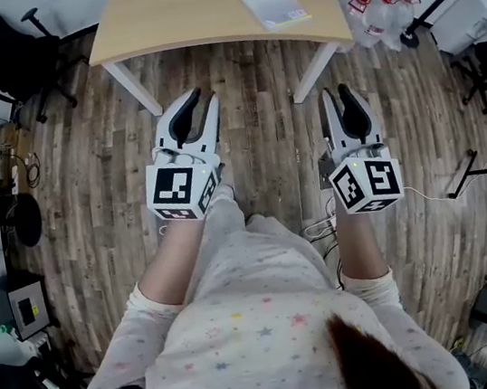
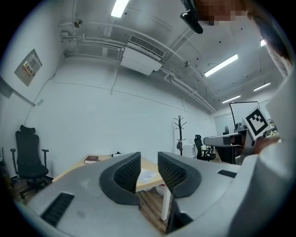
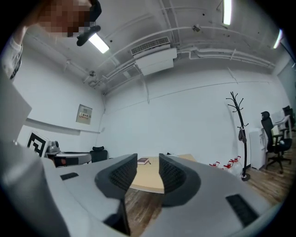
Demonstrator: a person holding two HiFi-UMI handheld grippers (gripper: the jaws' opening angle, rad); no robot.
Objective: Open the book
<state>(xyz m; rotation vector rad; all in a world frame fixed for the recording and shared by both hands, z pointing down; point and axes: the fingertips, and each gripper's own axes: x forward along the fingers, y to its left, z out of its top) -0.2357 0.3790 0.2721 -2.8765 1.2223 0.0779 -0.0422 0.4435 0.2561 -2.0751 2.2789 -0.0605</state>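
Head view: book [image 1: 273, 3] closed, flat on desk [image 1: 188, 15] near its right edge; left gripper [image 1: 205, 100], right gripper [image 1: 334, 92] level over wooden floor [image 1: 258, 141], short of desk (well apart from book).
Left gripper view: fingers [image 2: 125, 175] narrowly apart, nothing between.
Right gripper view: fingers [image 3: 119, 176] slightly apart, empty.

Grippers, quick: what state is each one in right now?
Left gripper: open, jaws slightly apart, nothing between them.
Right gripper: open, jaws slightly apart, nothing between them.
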